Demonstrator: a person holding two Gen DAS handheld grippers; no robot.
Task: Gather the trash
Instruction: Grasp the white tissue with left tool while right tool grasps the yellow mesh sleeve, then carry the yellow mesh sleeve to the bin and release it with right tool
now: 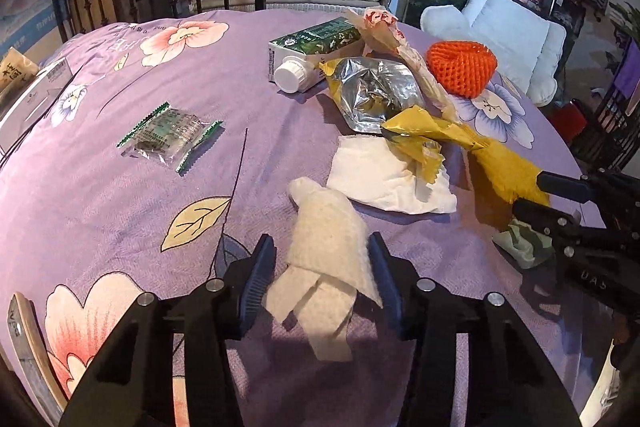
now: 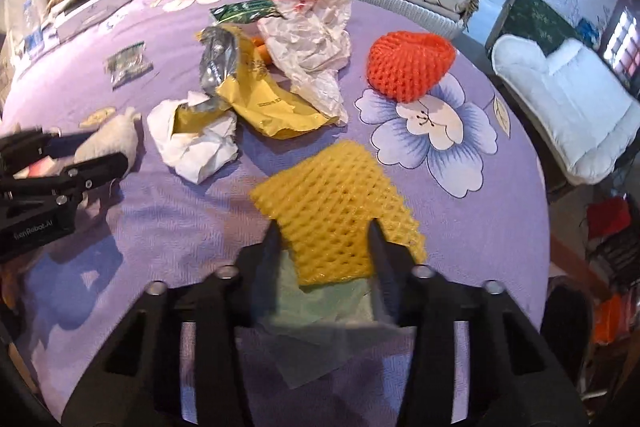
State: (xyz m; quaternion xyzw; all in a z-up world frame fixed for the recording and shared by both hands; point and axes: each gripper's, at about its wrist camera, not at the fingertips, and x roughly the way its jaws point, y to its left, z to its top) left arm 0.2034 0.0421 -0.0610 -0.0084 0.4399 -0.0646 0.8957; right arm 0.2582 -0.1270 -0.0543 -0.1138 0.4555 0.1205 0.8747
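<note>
Left tongs point(image 1: 322, 277) bracket a rolled off-white paper towel point(image 1: 326, 227) lying on the purple floral surface point(image 1: 120, 207); my right pad touches the roll, while a sliver of gap shows at the left pad, so I judge this a partial clench, not yet a firm hold. Right tongs point(image 2: 326, 251) are clenched on the near edge of a yellow foam fruit net point(image 2: 336, 203), which lies flat over a pale green sheet point(image 2: 320, 307). The remaining trash sits beyond: white crumpled tissue point(image 1: 384, 175), silver-and-yellow pouch point(image 1: 376, 95), green carton point(image 1: 316, 47), orange foam net point(image 1: 462, 67), and a small clear wrapper point(image 1: 168, 135) well apart to the left.

Risks, as I read them: the loose towel may unroll or slip from one pad when I lift; the net is springy and thin, so the pinch may catch the green sheet or the cloth beneath; whether it already has is hidden by the net.
</note>
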